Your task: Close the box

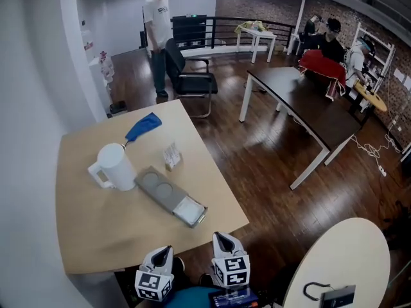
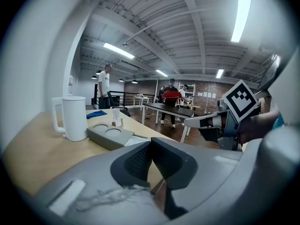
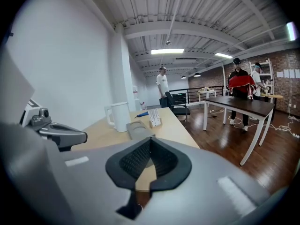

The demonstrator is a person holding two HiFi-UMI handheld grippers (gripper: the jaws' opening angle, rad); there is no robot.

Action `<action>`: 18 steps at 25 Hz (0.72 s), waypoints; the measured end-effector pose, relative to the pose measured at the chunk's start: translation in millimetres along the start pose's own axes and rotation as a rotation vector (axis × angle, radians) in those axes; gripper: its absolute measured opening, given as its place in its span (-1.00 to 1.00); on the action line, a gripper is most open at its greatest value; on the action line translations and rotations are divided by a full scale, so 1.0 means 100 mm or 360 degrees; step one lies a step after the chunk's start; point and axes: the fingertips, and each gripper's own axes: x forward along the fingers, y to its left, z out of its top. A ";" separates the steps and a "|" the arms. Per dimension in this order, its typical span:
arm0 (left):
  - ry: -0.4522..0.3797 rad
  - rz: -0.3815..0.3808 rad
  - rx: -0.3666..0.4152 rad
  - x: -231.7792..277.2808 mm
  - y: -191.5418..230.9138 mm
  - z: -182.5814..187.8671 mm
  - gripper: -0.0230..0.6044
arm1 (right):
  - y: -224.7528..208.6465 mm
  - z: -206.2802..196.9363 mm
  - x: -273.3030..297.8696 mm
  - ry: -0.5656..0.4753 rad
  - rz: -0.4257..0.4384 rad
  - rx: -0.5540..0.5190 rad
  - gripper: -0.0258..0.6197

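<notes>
1. The left gripper (image 2: 151, 142) has its jaws pressed together at the tips with nothing between them. It is held over the near edge of the wooden table (image 1: 96, 236).
2. The right gripper (image 3: 149, 142) is the same, with jaws together and empty, and sits just beside the left one.
3. The grey box (image 1: 168, 195) lies flat on the table, apart from both grippers. Its grey part has two round recesses, and a white section shows at the end nearer the grippers.
4. A white jug (image 1: 115, 165) stands upright just beside the box's far end. A blue cloth (image 1: 144, 126) lies beyond it, and a small card stand (image 1: 171, 154) (its print is too small to read) sits near the box.
5. Past the table, a person (image 1: 157, 31) stands by a black chair (image 1: 189, 76).
</notes>
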 end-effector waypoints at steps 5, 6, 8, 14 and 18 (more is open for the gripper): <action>-0.0042 -0.0058 0.0062 0.25 0.27 0.33 -0.95 | -0.01 0.24 0.24 -0.0008 -0.0059 0.0006 -0.94; -0.0044 -0.0067 0.0065 0.29 0.31 0.36 -0.95 | -0.02 0.27 0.29 -0.0004 -0.0068 0.0010 -0.94; -0.0041 -0.0086 0.0065 0.37 0.39 0.40 -0.95 | -0.02 0.32 0.40 0.0000 -0.0087 0.0015 -0.94; -0.0045 -0.0130 0.0057 0.58 0.63 0.51 -0.95 | -0.10 0.35 0.65 0.0057 -0.0167 0.0024 -0.94; -0.0043 -0.0172 0.0051 0.71 0.80 0.51 -0.95 | -0.15 0.24 0.81 0.0137 -0.0240 0.0055 -0.94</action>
